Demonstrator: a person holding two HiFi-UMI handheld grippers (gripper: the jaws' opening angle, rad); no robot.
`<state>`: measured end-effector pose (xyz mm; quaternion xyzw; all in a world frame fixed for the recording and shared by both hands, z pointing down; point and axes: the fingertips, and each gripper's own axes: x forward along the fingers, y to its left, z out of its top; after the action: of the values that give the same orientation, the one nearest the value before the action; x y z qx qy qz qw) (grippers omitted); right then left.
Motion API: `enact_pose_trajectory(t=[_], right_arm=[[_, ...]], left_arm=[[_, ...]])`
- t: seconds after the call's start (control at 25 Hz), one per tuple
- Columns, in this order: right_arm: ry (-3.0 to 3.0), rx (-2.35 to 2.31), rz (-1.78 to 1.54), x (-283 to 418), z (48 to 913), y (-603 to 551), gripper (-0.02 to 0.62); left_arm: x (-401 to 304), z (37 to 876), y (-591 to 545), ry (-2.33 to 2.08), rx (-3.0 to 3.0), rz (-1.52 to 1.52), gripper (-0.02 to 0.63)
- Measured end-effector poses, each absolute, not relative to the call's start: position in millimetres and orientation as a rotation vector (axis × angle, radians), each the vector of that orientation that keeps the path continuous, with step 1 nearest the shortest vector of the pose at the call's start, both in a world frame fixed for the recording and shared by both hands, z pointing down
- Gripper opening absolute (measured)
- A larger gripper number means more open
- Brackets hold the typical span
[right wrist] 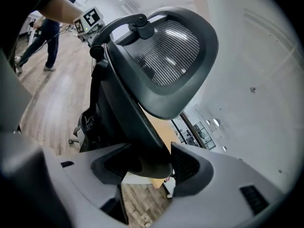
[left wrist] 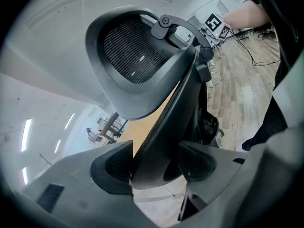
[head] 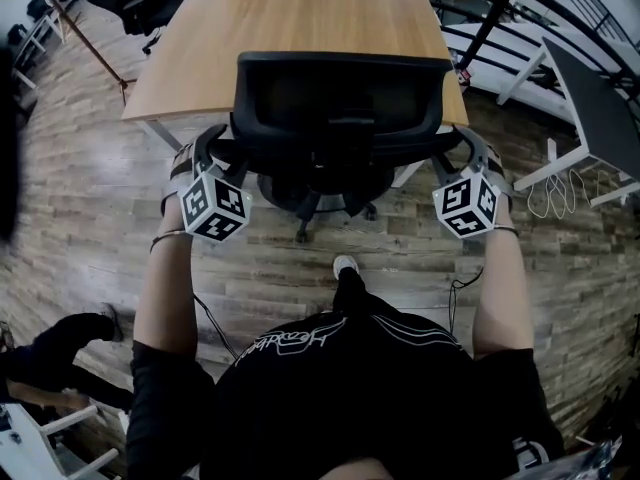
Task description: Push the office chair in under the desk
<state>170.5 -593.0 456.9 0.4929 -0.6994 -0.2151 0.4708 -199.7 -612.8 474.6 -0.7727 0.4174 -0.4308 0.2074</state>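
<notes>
A black office chair [head: 340,98] with a mesh back stands against the near edge of the wooden desk [head: 300,23], its wheeled base [head: 310,208] on the floor below. My left gripper [head: 205,150] is at the left edge of the backrest, my right gripper [head: 472,153] at the right edge. In the left gripper view the jaws [left wrist: 154,163] are shut on the chair's black back frame [left wrist: 166,122], with the headrest [left wrist: 135,56] above. In the right gripper view the jaws [right wrist: 152,163] are shut on the same frame [right wrist: 128,108] from the other side.
Wood-plank floor all round. Another black chair [head: 140,3] stands far left behind the desk. A white desk [head: 590,98] and loose cables [head: 560,196] lie to the right, with a black railing [head: 495,18] beyond. My foot [head: 345,266] is just behind the chair. A person [right wrist: 45,34] walks nearby.
</notes>
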Motion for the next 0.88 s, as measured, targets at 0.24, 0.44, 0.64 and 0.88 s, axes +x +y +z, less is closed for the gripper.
enact_pose_trajectory(t=[0.24, 0.44, 0.64, 0.88], right_arm=[[-1.723, 1.199, -0.525, 175.6, 439.9, -635.9, 0.272], [-1.736, 1.192, -0.533, 174.9, 439.1, -657.9, 0.272], [-1.750, 1.189, -0.546, 173.1, 436.2, -676.2, 0.272], [-1.762, 1.186, -0.553, 172.2, 434.8, -699.1, 0.272]], left_arm=[[-194.9, 457.4, -653.9, 1.174, -2.150, -1.234, 0.262], [-195.5, 457.2, -675.5, 1.186, -2.145, -1.243, 0.262], [-197.3, 455.7, -695.1, 1.198, -2.139, -1.248, 0.262], [-198.3, 454.6, -720.2, 1.215, -2.122, -1.246, 0.262]])
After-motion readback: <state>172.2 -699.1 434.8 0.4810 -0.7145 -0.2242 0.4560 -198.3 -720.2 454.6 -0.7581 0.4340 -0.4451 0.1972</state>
